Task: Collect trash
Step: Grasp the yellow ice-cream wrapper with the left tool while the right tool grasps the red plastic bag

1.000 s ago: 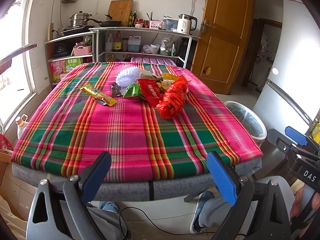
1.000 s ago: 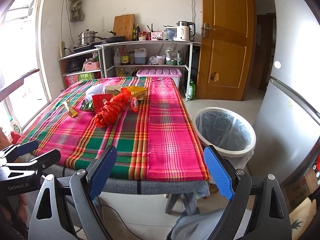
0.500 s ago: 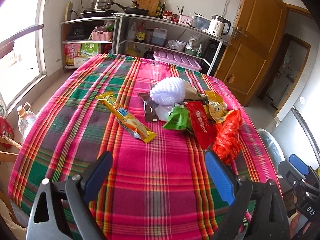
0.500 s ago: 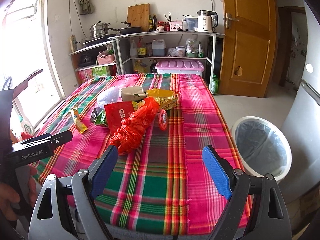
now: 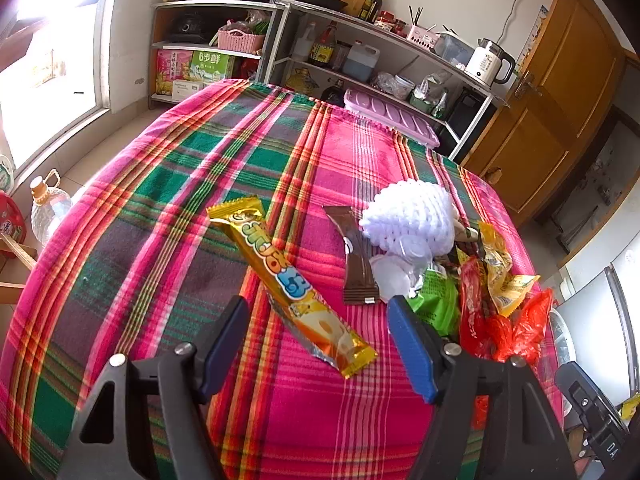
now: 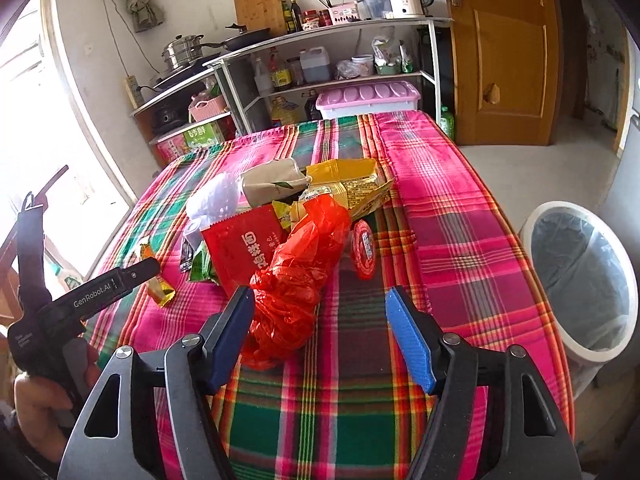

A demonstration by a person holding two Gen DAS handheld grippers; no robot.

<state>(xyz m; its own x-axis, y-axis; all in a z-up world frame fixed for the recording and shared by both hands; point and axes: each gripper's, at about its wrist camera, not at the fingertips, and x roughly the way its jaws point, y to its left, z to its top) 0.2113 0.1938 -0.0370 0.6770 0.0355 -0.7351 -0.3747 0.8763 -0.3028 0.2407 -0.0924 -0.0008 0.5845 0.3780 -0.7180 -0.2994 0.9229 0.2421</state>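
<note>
Evidently nothing was collected yet: the wrappers (image 5: 296,284) and red bag (image 6: 298,276) lay heaped on the table (image 6: 440,200), the bin (image 6: 536,216) beside it, left gripper (image 5: 318,344) and right gripper (image 6: 320,334) closing, both empty.

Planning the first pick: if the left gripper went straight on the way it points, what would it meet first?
Probably the long yellow snack wrapper, lying between the closing left gripper fingers, not yet touched; depth is uncertain.

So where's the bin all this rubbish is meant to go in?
The white bin stands on the floor just off the table's right edge in the right wrist view, lined with a clear bag, with the wooden door behind it.
</note>
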